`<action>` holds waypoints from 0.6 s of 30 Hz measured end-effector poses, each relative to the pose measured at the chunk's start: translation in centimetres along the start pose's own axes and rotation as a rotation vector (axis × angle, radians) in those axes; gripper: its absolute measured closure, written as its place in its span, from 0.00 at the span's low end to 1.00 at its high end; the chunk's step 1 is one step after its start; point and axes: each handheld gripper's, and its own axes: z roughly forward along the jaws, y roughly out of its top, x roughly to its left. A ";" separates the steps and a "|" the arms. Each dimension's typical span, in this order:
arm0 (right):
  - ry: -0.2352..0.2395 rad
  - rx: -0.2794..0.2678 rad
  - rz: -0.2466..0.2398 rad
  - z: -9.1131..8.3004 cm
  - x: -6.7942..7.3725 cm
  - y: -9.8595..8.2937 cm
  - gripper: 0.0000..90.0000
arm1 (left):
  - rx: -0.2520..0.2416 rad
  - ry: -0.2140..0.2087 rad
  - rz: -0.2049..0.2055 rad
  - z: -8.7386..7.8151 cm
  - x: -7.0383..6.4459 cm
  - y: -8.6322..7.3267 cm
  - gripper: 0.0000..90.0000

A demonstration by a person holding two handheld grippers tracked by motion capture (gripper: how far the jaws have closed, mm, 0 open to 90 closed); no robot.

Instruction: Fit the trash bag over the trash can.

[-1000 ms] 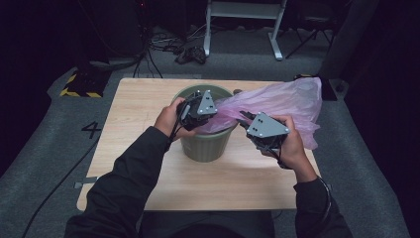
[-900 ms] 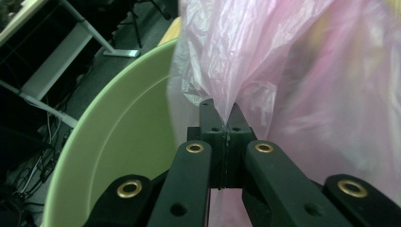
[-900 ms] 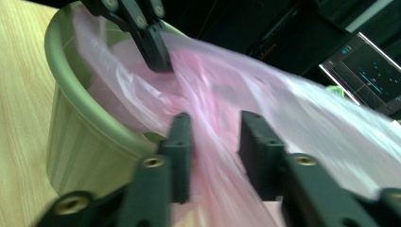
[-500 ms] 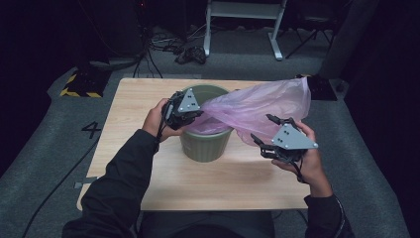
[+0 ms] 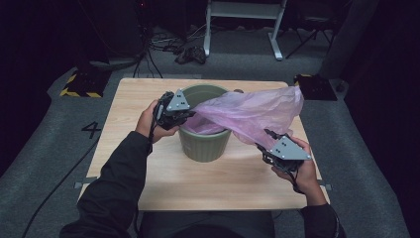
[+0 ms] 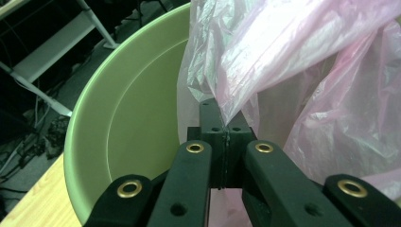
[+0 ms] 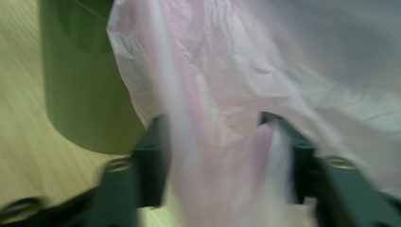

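While the left gripper (image 6: 222,124) stays clamped on the thin pink plastic bag's (image 5: 252,113) edge at the round green bin's (image 5: 204,145) left rim, the bag stretches rightward toward the table's (image 5: 119,99) right edge, where the right gripper's (image 5: 270,144) spread jaws straddle it.

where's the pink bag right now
In the high view the pink bag stretches from the green bin at table centre rightward, between both tools.
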 end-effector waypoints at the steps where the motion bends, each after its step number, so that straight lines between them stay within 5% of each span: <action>1: -0.016 -0.001 -0.007 0.2 0.0 0.0 0.76 | -0.001 0.000 0.002 0.0 0.1 0.0 1.00; 6: -0.077 -0.032 0.001 0.0 -0.8 0.8 0.96 | -0.009 -0.001 -0.019 -0.2 0.4 -0.3 0.96; 12: -0.150 -0.075 -0.006 -1.5 -2.5 2.6 0.98 | -0.024 -0.023 -0.002 -0.2 0.1 -0.1 0.88; 15: -0.177 -0.073 -0.029 -1.9 -3.1 3.4 0.99 | -0.023 -0.029 0.000 -0.3 0.0 0.2 0.74; 18: -0.172 -0.085 -0.019 -2.2 -3.7 3.7 0.99 | -0.036 -0.039 0.005 -0.3 0.0 0.4 0.71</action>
